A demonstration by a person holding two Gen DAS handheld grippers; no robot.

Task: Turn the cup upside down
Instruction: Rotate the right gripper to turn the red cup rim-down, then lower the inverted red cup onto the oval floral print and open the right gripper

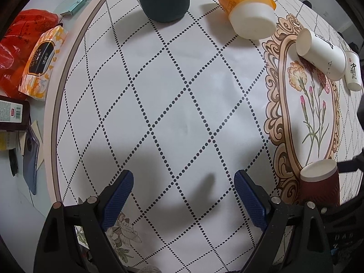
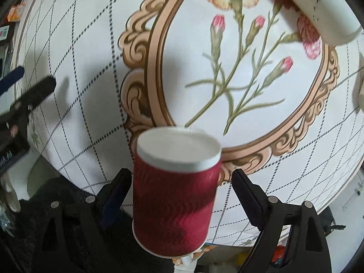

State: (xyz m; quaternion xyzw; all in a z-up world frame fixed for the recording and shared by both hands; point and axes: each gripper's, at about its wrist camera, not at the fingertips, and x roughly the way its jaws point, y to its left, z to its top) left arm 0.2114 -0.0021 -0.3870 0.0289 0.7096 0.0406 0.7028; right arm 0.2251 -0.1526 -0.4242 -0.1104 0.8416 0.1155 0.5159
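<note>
Red cup (image 2: pixel 176 195) stands inverted, base up, between the spread fingers of the right gripper (image 2: pixel 182 182), untouched, at bench (image 2: pixel 75 122) edge, 6 o'clock. Left gripper (image 1: pixel 183 182) wide apart, holding nothing.

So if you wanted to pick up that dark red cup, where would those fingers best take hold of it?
Probably around the ribbed middle of the dark red cup, with the right gripper coming in level from the table's near edge. The cup stands base-up near that edge, its straight round wall sits between the open fingers, and the ribbing should resist slipping.
</note>
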